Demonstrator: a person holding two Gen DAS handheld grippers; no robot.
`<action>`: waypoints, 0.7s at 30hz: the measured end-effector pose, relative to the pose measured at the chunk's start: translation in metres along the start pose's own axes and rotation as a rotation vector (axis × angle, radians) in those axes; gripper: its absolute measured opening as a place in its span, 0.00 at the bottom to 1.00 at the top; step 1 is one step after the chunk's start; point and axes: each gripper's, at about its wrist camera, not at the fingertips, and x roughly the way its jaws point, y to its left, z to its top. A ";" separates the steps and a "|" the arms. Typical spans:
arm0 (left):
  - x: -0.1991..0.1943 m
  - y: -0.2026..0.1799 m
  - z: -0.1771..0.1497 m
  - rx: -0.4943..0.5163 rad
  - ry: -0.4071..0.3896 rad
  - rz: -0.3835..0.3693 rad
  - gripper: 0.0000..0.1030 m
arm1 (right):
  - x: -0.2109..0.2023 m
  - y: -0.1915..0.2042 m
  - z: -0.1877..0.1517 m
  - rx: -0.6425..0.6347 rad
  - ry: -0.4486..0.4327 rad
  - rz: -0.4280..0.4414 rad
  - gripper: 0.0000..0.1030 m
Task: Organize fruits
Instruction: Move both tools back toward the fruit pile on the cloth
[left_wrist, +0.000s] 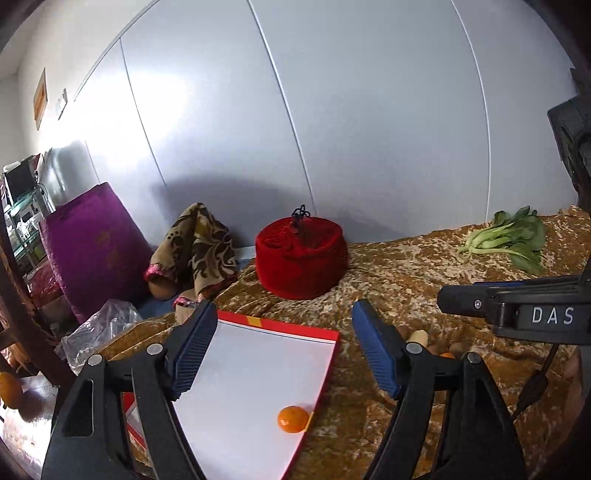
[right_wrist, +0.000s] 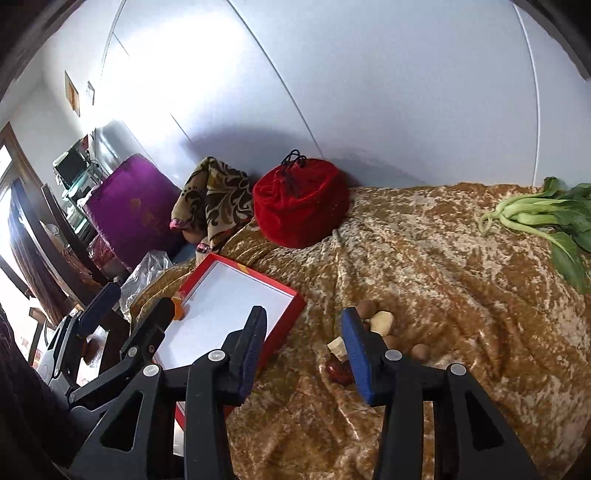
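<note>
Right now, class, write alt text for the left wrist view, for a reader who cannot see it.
An open, empty left gripper hovers above a red-rimmed white tray holding one orange near its right edge, on a gold crushed-velvet cloth. Behind sit a red velvet pouch and leafy greens; the right gripper enters from the right.

You have one orange (left_wrist: 293, 419) in one red-rimmed tray (left_wrist: 258, 365), and a second orange (left_wrist: 9, 389) off at the left edge. One red velvet hat (left_wrist: 301, 254), one bunch of greens (left_wrist: 508, 240), one purple cushion (left_wrist: 94, 247), one plastic bag (left_wrist: 98, 332).
</note>
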 end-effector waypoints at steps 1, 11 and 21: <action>0.001 -0.007 0.001 0.010 0.000 -0.011 0.76 | -0.004 -0.007 0.001 0.012 -0.003 -0.002 0.44; 0.003 -0.052 0.006 0.078 0.006 -0.071 0.78 | -0.033 -0.046 0.004 0.056 -0.052 -0.048 0.44; 0.004 -0.074 0.007 0.121 0.005 -0.112 0.78 | -0.046 -0.076 0.005 0.111 -0.060 -0.067 0.44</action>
